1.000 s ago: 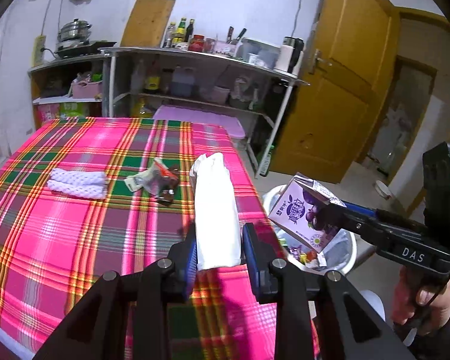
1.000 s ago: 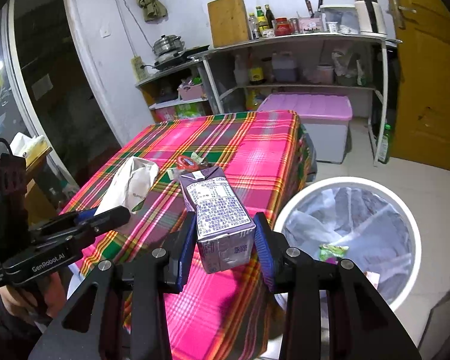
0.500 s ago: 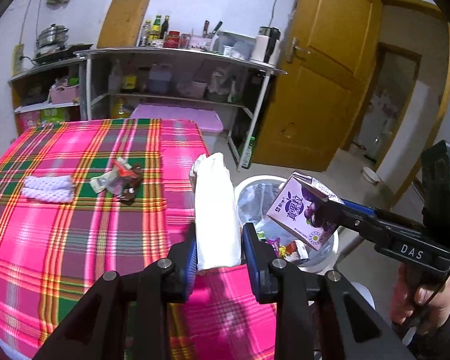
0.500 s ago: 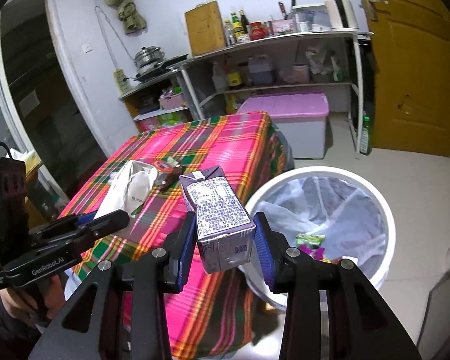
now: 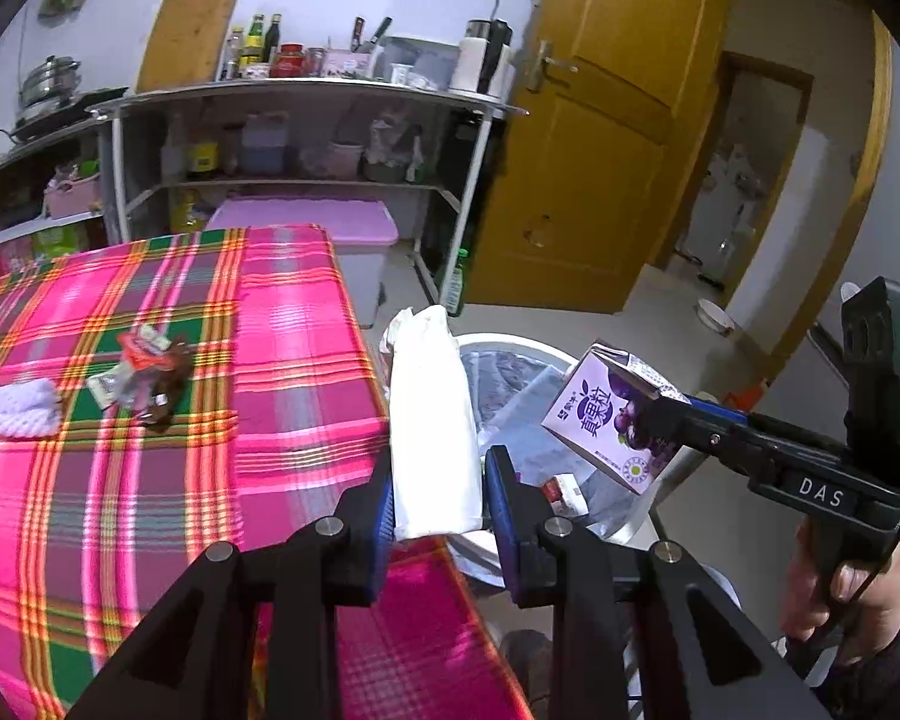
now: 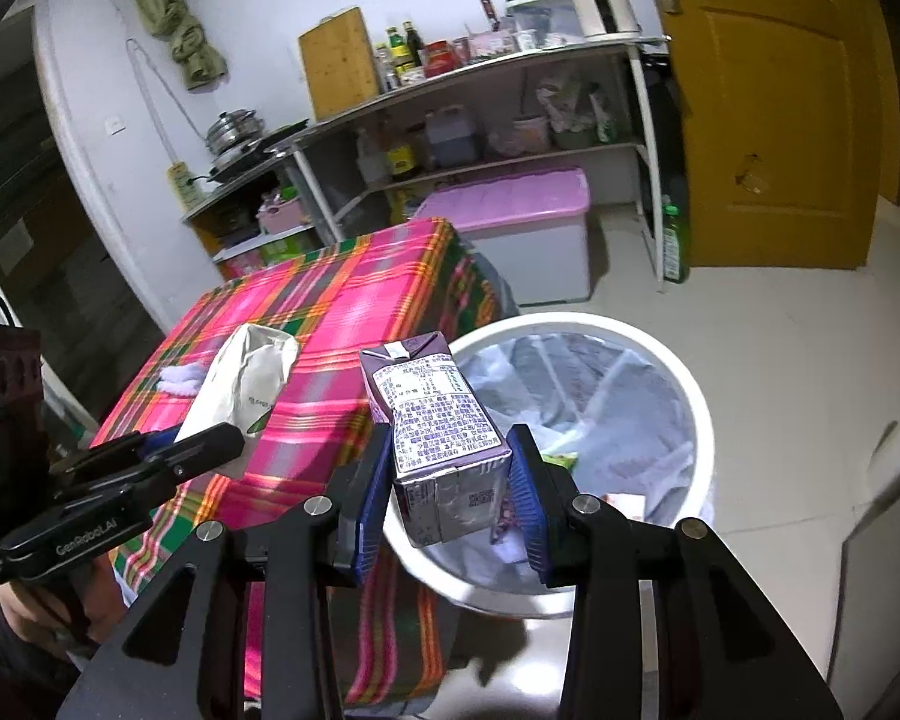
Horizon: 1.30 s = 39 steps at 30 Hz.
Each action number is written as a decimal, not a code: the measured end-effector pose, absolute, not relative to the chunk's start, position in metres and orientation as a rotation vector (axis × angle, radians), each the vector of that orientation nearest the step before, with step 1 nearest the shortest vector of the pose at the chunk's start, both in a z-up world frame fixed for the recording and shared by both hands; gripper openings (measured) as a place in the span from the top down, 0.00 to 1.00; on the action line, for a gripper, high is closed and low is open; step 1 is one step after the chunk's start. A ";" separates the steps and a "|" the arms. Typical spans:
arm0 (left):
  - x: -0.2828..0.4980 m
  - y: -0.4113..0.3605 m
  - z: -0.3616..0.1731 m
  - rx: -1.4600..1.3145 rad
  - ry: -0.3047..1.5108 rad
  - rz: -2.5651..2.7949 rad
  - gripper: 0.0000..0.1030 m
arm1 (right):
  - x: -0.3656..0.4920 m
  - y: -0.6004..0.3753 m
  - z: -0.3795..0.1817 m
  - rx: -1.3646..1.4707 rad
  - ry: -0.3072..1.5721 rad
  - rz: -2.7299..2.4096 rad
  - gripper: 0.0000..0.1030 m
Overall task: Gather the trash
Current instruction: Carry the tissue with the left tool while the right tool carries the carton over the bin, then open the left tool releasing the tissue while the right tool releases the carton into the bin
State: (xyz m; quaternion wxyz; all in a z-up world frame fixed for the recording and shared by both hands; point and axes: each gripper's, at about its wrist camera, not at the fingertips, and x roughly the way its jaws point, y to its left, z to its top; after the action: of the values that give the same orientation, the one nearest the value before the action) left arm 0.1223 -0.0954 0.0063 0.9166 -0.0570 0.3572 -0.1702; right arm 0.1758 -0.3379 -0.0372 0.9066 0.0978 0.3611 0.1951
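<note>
Both grippers are swinging off the plaid table (image 5: 150,480) toward the white bin (image 6: 699,414), which is now filling far more of each view than a second ago. The left gripper (image 5: 438,498) is clamping a white paper bag (image 5: 432,420) between its blue pads; the bag's lower end is hiding behind the jaws. The right gripper (image 6: 450,486) is squeezing a purple drink carton (image 6: 438,444), holding it over the bin's near rim.

Print on the carton's back panel is too small to read from the right wrist; the left wrist is showing its front, with Chinese characters and a grape picture. "DAS" is showing on the right tool's body, "GenRobot.AI" on the left's.

Only the left view is catching the wrappers (image 5: 144,378) lying on the cloth, beside a white netted thing (image 5: 15,408) half cut off at the edge. Bin contents are mostly hiding behind the carton and liner.
</note>
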 end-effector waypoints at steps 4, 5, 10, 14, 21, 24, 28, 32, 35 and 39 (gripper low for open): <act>0.133 -0.107 -0.001 -0.109 0.755 -0.372 0.72 | 0.181 -0.346 -0.046 0.215 0.765 0.382 0.62; 0.136 -0.110 -0.003 -0.107 0.764 -0.378 0.72 | 0.183 -0.348 -0.048 0.218 0.771 0.378 0.62; 0.150 -0.124 -0.016 -0.095 0.803 -0.403 0.72 | 0.190 -0.355 -0.060 0.231 0.806 0.358 0.62; 0.161 -0.134 -0.026 -0.086 0.835 -0.422 0.72 | 0.196 -0.360 -0.070 0.235 0.835 0.345 0.62; 0.175 -0.149 -0.042 -0.072 0.886 -0.446 0.72 | 0.206 -0.369 -0.087 0.249 0.882 0.322 0.62; 0.181 -0.154 -0.049 -0.070 0.905 -0.451 0.72 | 0.209 -0.372 -0.093 0.250 0.900 0.314 0.61; 0.188 -0.158 -0.057 -0.066 0.930 -0.460 0.69 | 0.211 -0.369 -0.098 0.227 0.919 0.311 0.61; 0.191 -0.159 -0.061 -0.077 0.942 -0.452 0.62 | 0.209 -0.368 -0.096 0.216 0.914 0.313 0.55; 0.188 -0.158 -0.057 -0.087 0.933 -0.450 0.62 | 0.207 -0.369 -0.093 0.222 0.902 0.311 0.55; 0.181 -0.151 -0.047 -0.095 0.903 -0.447 0.62 | 0.203 -0.369 -0.083 0.229 0.875 0.310 0.55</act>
State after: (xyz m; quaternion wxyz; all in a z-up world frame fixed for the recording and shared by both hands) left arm 0.1810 -0.1510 -0.0471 0.8746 -0.0454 0.4325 -0.2142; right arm 0.2026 -0.3688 -0.0826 0.8878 0.1101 0.4212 0.1489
